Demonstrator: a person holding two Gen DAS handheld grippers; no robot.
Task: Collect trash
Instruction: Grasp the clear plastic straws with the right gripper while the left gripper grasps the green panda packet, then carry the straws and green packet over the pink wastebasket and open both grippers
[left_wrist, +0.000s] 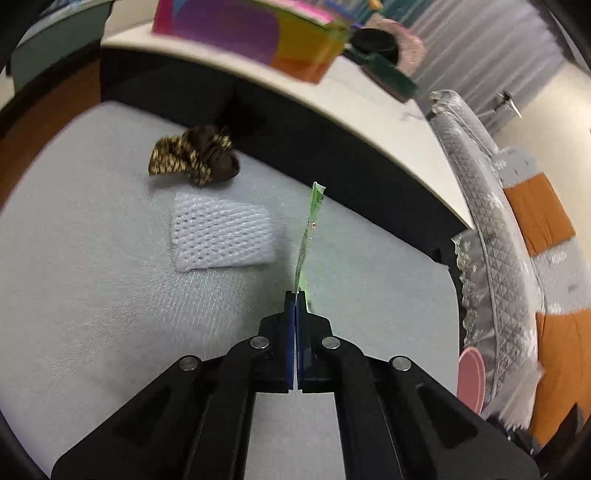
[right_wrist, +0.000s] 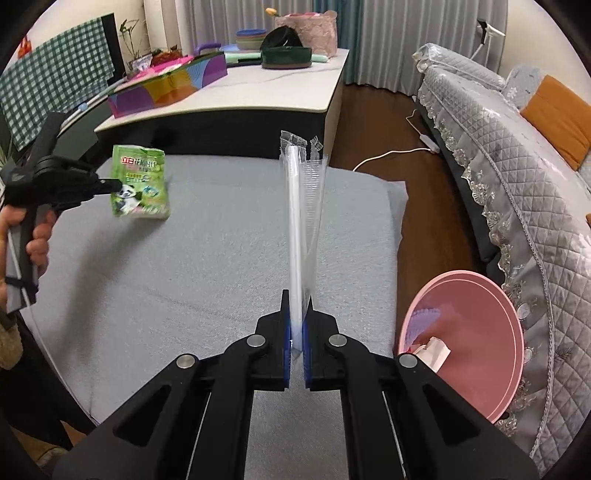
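Observation:
My left gripper (left_wrist: 296, 293) is shut on a green snack wrapper (left_wrist: 309, 229), seen edge-on above a grey cushion (left_wrist: 110, 314). From the right wrist view the same wrapper (right_wrist: 142, 182) with a panda print hangs from the left gripper (right_wrist: 117, 184) at the left. My right gripper (right_wrist: 296, 295) is shut on a clear plastic straw wrapper (right_wrist: 303, 206) that stands up above the cushion (right_wrist: 203, 277). A white foam net (left_wrist: 221, 232) and a brown patterned scrunchie (left_wrist: 195, 155) lie on the cushion ahead of the left gripper.
A pink bin (right_wrist: 476, 343) with paper scraps inside stands on the floor to the right, next to a sofa with a grey quilted cover (right_wrist: 498, 147). A white table (right_wrist: 258, 85) with a colourful box (right_wrist: 170, 85) stands behind the cushion.

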